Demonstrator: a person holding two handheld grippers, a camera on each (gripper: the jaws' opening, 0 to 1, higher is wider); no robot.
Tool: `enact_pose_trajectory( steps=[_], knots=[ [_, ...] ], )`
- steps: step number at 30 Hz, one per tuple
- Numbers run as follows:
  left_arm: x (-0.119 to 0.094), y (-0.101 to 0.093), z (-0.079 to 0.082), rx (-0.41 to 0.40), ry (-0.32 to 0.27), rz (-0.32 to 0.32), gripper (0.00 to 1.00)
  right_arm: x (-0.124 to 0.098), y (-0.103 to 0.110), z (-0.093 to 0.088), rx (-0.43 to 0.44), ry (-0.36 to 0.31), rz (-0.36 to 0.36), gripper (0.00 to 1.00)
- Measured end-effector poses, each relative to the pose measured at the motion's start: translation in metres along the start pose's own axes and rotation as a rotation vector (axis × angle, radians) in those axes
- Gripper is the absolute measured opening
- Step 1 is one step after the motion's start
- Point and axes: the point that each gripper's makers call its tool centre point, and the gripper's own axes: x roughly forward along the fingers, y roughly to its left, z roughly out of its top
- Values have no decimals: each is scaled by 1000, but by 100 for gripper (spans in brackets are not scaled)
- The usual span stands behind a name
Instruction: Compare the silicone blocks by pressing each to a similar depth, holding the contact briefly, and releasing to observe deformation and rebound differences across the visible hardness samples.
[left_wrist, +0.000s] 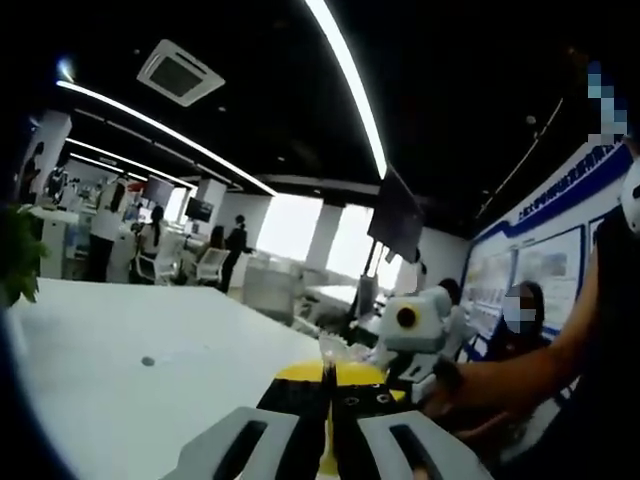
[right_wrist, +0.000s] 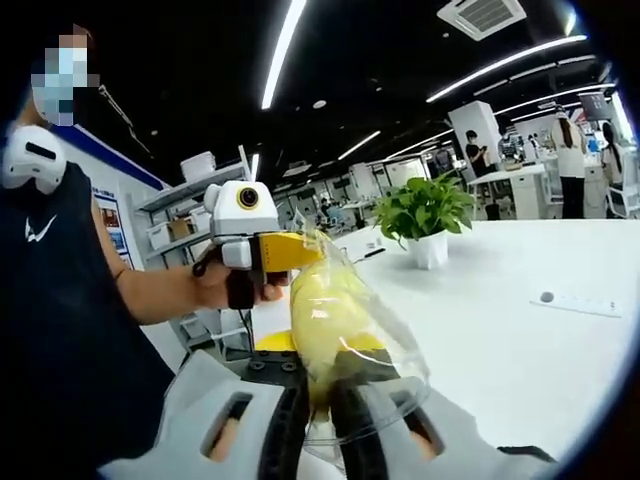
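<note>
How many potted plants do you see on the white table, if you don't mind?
1: a potted plant on the white table in the right gripper view; leaves at the left gripper view's edge may be the same one.

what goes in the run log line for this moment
left gripper: shut on bag edge | right gripper: shut on clear bag holding yellow block | bag held above white table | pressing: not yet begun
</note>
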Motion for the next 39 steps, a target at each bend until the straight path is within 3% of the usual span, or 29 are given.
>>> enact_pose_trajectory(
  steps=[4, 9, 18, 24, 27, 29, 32, 35, 39],
  knots=[
    [0, -1, -4, 19, 22, 4, 0, -1, 2, -3, 13, 11, 4, 3],
    [0, -2, -4, -11, 11, -13, 0, -3, 4, -3, 4, 24, 5, 4],
    [4, -5, -3, 29, 2, -32, 0, -7, 6, -3, 6, 26, 4, 6],
    [7, -4, -9, -14, 7, -18, 0, -11, 6, -8, 8, 46, -7, 7],
    [8, -7, -9, 22, -1, -23, 0, -13, 6, -8, 9, 44, -9, 7],
    [9, -6, -11, 29, 14, -16, 0, -13, 2, -9, -32, 52, -36, 7],
    [9, -2, -16, 45, 44, 0, 0, -11, 3, -13, -22, 70, -33, 7],
    [8, -4, -15, 88, 39, 5, 0, -10, 3, -13, -17, 60, -36, 8],
    [8, -4, -8, 35, 15, 4, 0, -11, 1, -8, -15, 16, -33, 10]
  ],
)
